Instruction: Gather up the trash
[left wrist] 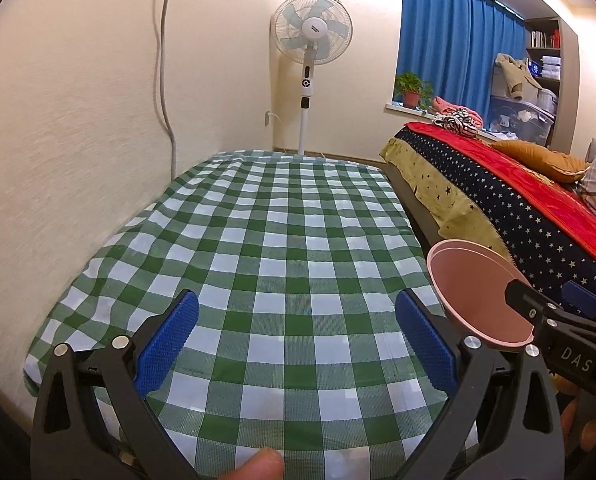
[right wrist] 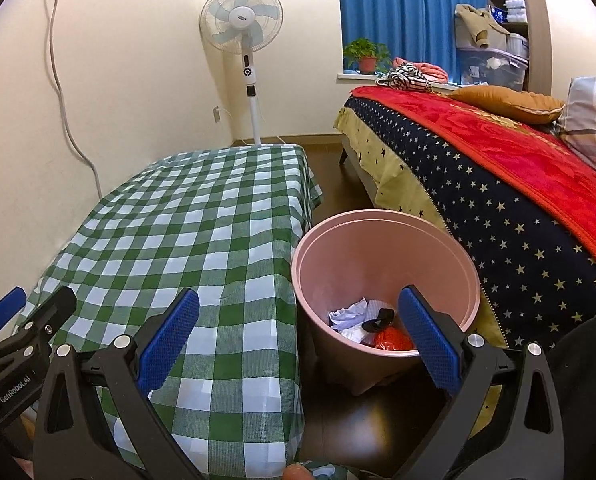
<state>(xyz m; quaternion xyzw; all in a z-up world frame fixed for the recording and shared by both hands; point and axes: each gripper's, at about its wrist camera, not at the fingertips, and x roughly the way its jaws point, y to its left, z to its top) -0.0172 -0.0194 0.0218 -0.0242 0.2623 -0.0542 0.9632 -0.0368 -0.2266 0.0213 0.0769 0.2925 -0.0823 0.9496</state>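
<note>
A pink trash bin [right wrist: 382,248] stands on the floor between the table and the bed; it also shows in the left wrist view [left wrist: 474,292]. Inside lie crumpled white paper [right wrist: 348,316], a black scrap [right wrist: 380,318] and an orange-red piece [right wrist: 392,338]. My right gripper [right wrist: 298,316] is open and empty, above the table's right edge and the bin's near rim. My left gripper [left wrist: 298,316] is open and empty over the green-checked tablecloth [left wrist: 257,248]. The right gripper [left wrist: 554,308] shows at the right of the left wrist view, over the bin.
A standing fan [left wrist: 310,40] is behind the table by the wall. A bed with a starry cover and red blanket [right wrist: 498,168] runs along the right. A dark floor strip [right wrist: 338,176] separates table and bed. A cable [left wrist: 165,80] hangs on the left wall.
</note>
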